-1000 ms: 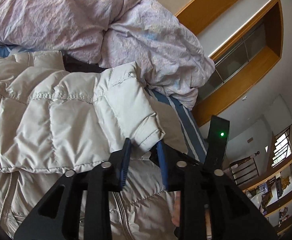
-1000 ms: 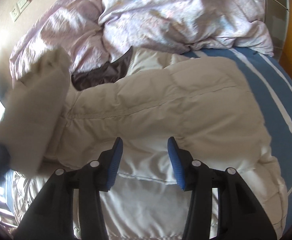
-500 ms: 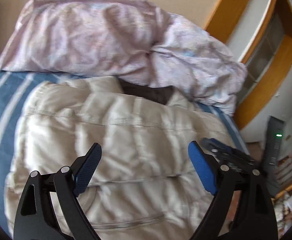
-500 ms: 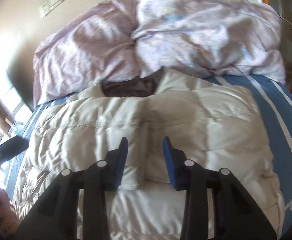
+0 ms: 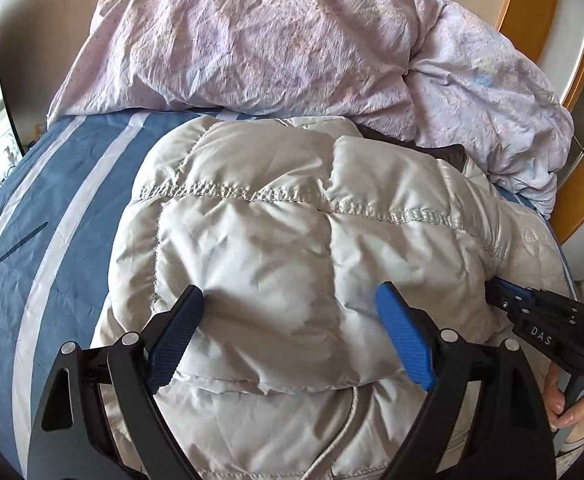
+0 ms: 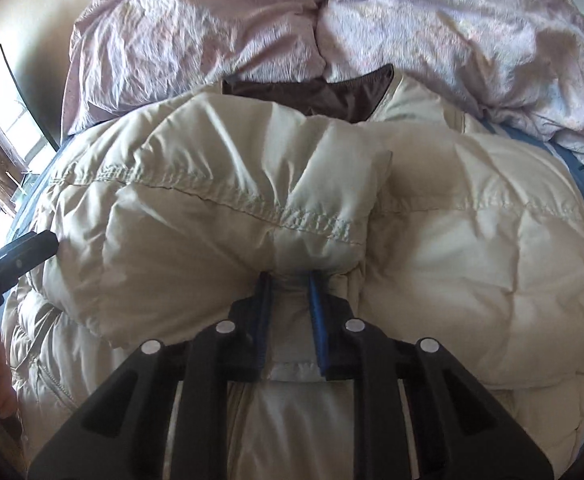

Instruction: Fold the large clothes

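A cream quilted puffer jacket [image 5: 292,240] lies on the bed with both sleeves folded over its front; its dark brown lining [image 6: 311,92] shows at the collar. My left gripper [image 5: 290,312] is open wide, its blue pads resting on either side of the folded sleeve. My right gripper [image 6: 290,280] is shut on the cuff of the folded sleeve [image 6: 315,248], which bunches around the pads. The right gripper also shows at the right edge of the left wrist view [image 5: 539,312], and the left gripper at the left edge of the right wrist view [image 6: 12,256].
The bed sheet [image 5: 52,220] is blue with pale stripes. A crumpled lilac duvet [image 5: 292,40] is piled at the head of the bed behind the jacket. A wooden frame [image 5: 583,128] stands at the right.
My left gripper let go of the sleeve, opened wide and now rests over it on the jacket. My right gripper moved in and closed on the sleeve cuff.
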